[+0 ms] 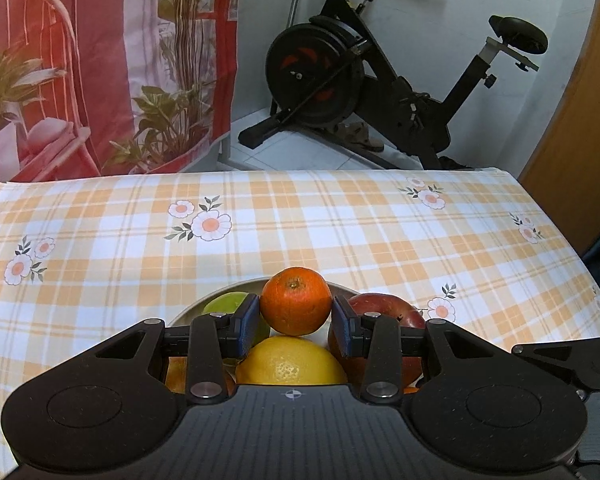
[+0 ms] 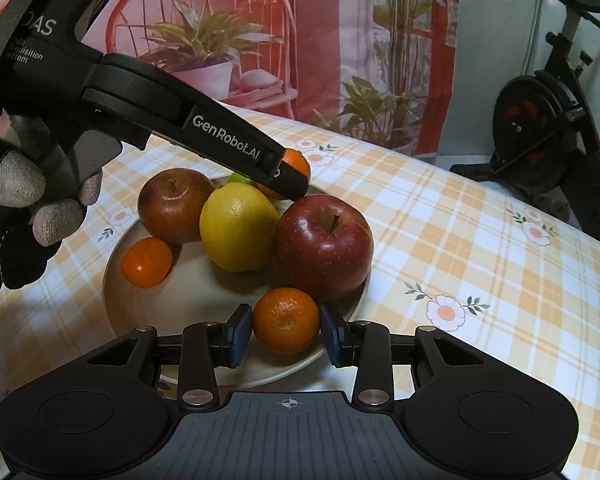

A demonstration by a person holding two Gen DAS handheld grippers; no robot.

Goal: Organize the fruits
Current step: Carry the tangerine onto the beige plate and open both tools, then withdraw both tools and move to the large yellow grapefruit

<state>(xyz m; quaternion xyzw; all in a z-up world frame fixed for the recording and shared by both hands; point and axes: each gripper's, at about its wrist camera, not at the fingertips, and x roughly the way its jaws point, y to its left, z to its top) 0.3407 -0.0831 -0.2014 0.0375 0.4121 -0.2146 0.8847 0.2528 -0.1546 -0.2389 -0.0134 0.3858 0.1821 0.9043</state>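
A beige plate on the checked tablecloth holds a yellow lemon, two red apples, a small mandarin and a green fruit. My left gripper is shut on a mandarin, held above the lemon and beside a red apple. In the right wrist view that left gripper reaches in from the upper left over the plate's far side. My right gripper is shut on another mandarin at the plate's near rim.
The table wears an orange and white checked cloth with daisies. A black exercise bike stands behind it, with a red printed curtain at left. A gloved hand holds the left gripper's handle.
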